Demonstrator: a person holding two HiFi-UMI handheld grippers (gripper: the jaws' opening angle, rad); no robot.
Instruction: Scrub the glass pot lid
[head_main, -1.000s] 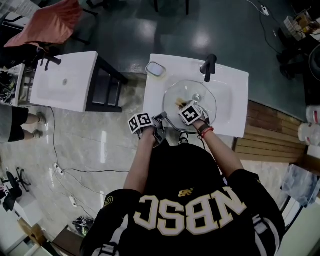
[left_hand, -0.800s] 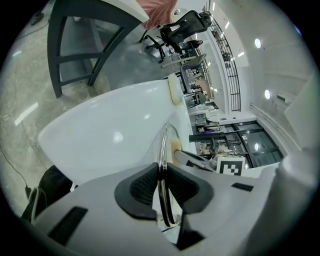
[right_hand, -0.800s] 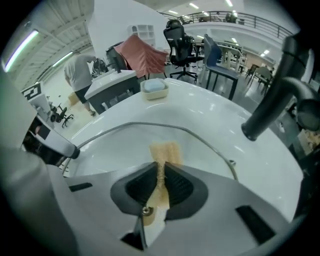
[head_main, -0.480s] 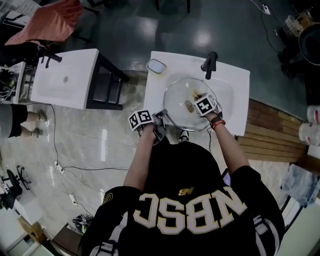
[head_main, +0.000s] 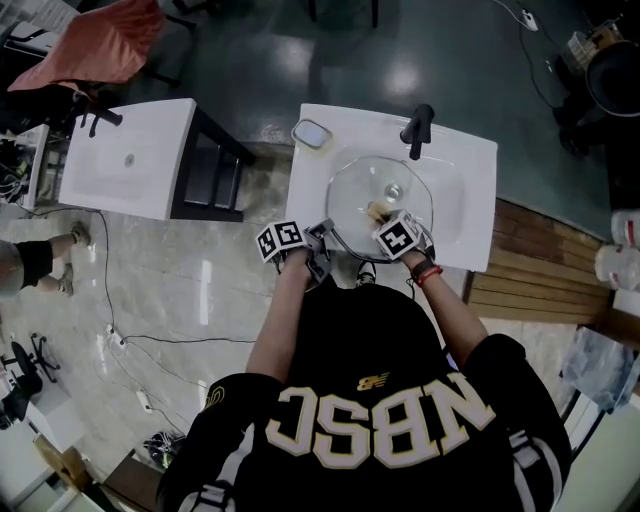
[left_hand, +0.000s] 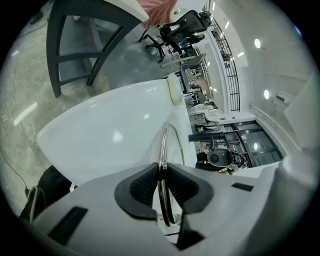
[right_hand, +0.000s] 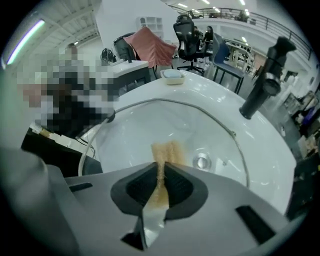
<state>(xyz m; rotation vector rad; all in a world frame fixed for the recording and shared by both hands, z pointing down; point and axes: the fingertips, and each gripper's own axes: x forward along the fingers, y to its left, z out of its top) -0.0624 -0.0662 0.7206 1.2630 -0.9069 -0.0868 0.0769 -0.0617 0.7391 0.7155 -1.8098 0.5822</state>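
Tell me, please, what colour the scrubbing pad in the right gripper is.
The scrubbing pad is tan-brown, clearest in the right gripper view.

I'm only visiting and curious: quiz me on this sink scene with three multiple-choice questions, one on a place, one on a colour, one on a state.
1. Where is the glass pot lid? A on the floor; B over the white sink; C on a chair.
2. What colour is the scrub pad in the right gripper? A tan; B blue; C black.
3. What is the left gripper doing? A hanging open; B clamped on the lid's rim; C holding a cup.

1 B, the head view shows it above the sink. 2 A, tan shows between the jaws. 3 B, its pads pinch the metal rim.
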